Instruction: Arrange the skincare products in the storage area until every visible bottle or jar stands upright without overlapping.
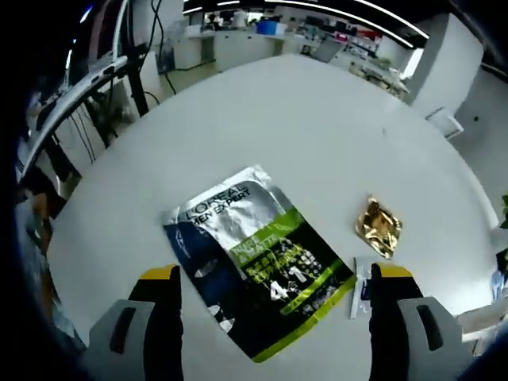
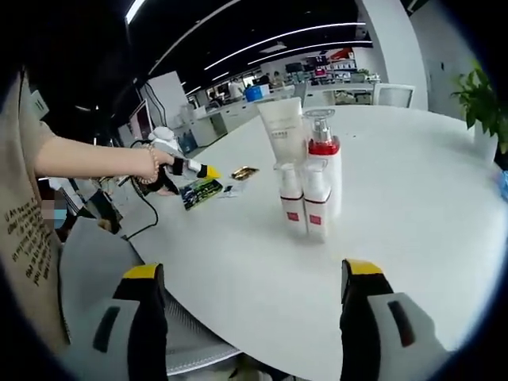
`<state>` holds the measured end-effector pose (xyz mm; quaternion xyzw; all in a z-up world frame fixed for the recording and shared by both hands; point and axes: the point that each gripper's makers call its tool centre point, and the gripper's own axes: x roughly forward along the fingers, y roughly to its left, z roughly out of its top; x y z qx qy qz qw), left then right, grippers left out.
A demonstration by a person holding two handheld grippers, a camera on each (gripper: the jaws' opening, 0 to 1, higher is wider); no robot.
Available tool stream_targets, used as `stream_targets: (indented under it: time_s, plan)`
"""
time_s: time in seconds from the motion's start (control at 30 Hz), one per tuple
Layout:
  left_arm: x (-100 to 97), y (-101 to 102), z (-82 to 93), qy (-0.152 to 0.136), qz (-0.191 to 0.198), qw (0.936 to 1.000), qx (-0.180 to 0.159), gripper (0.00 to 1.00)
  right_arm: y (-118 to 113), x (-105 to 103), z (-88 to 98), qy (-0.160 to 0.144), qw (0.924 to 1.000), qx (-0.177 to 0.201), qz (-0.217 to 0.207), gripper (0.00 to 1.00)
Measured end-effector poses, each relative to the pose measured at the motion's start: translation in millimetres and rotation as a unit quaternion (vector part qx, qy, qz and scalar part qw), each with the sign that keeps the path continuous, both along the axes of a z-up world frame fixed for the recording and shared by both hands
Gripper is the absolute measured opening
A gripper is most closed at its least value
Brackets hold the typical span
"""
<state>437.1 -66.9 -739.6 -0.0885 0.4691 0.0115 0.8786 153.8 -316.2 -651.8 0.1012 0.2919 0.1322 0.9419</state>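
A silver, navy and green L'Oreal Men Expert sachet pack (image 1: 254,270) lies flat on the white round table (image 1: 317,135), just beyond and between the wide-apart jaws of my open left gripper (image 1: 275,274). To its right lie a small gold sachet (image 1: 379,227) and a small white sachet (image 1: 361,286). In the right gripper view a white tube (image 2: 282,127), a pump bottle with a red collar (image 2: 324,163) and two small white bottles (image 2: 290,198) (image 2: 317,202) stand upright in a tight cluster. My right gripper (image 2: 252,270) is open, well short of them. The left gripper (image 2: 208,171) hovers over the pack (image 2: 201,192).
A person's hand (image 2: 155,167) holds the left gripper. A grey chair (image 2: 119,262) sits under the near table edge. A potted plant (image 2: 484,103) stands at the far right. Desks and office furniture (image 1: 262,32) lie beyond the table.
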Motion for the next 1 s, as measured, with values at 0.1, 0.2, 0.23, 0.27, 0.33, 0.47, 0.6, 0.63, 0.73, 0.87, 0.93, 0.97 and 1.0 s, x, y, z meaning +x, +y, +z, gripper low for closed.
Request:
stream_targets:
  time_s: [0.1,0.2,0.23,0.27,0.33,0.47,0.6,0.63,0.73,0.87,0.93,0.97,1.0]
  plan:
    - [7.7,4,-5.0,0.001,0.004,0.9998,0.02,0.97,-1,0,-3.1,0.004,1.0,0.001,-0.003,0.92]
    - [8.4,8,-10.6,0.012,0.01,0.9994,0.031,0.97,-2,-1,-5.2,0.008,1.0,0.002,-0.005,0.92]
    - [11.1,12,-9.9,0.005,0.006,0.9989,0.047,0.97,-3,-1,-6.1,0.009,0.9999,0.003,-0.006,0.92]
    - [11.3,10,-11.4,0.008,0.004,0.999,0.044,0.97,-3,-1,-6.6,0.01,0.9999,0.003,-0.007,0.92]
    - [12.4,10,-12.7,0.009,-0.005,0.9983,0.058,0.97,-4,-2,-8.3,0.013,0.9999,0.003,-0.008,0.92]
    - [11.3,12,-12.1,-0.001,-0.015,0.9976,0.068,0.97,-4,-2,-10.3,0.016,0.9998,0.004,-0.011,0.91]
    - [14.8,11,-5.6,-0.043,-0.052,0.9952,0.07,0.83,-3,0,-10.4,0.016,0.9998,0.006,-0.01,0.91]
    - [13.0,12,-5.5,-0.042,-0.054,0.9952,0.07,0.79,-1,2,-10.3,0.015,0.9998,0.007,-0.008,0.91]
    - [12.4,13,-4.8,-0.05,-0.068,0.994,0.069,0.76,3,5,-9.9,0.013,0.9999,0.007,-0.003,0.91]
    - [13.1,12,-3.6,-0.057,-0.095,0.9913,0.071,0.71,7,6,-9.0,0.011,0.9999,0.008,0.003,0.91]
    - [16.5,7,-1.4,-0.068,-0.131,0.9857,0.082,0.63,8,5,-9.0,0.011,0.9999,0.007,0.004,0.91]
    - [16.0,7,-2.4,-0.066,-0.124,0.987,0.077,0.63,8,4,-8.8,0.011,0.9999,0.007,0.004,0.91]
    - [16.2,8,-2.5,-0.066,-0.125,0.9869,0.078,0.62,8,4,-8.2,0.01,0.9999,0.007,0.003,0.91]
